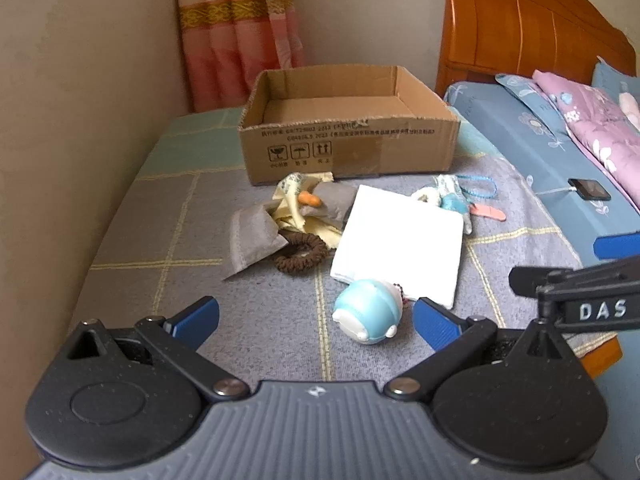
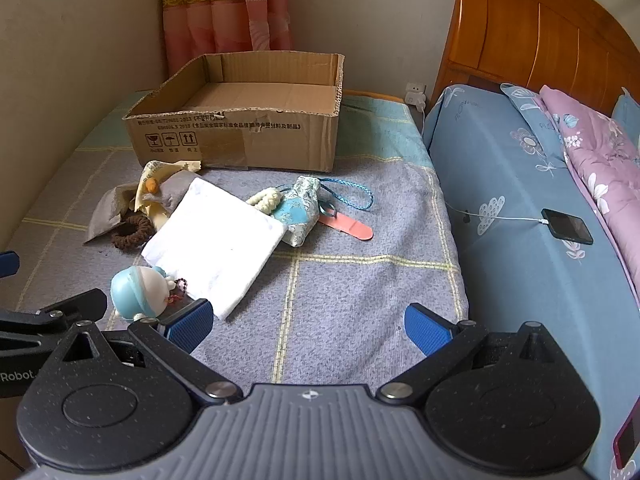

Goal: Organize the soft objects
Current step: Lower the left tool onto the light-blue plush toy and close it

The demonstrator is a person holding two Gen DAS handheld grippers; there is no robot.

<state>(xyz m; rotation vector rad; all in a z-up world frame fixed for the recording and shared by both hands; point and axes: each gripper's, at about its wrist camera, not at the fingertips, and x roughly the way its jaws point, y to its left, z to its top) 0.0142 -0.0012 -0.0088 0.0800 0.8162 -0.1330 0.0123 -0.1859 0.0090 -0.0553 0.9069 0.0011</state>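
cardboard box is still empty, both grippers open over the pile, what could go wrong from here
1. The round blue toy lies right before the open left gripper; a nudge could roll it away.
2. The white folded cloth overlaps the blue pouch and partly covers the pile, so lifting it might drag neighbours.
3. The pouch's blue cord loops loosely and could snag a finger.
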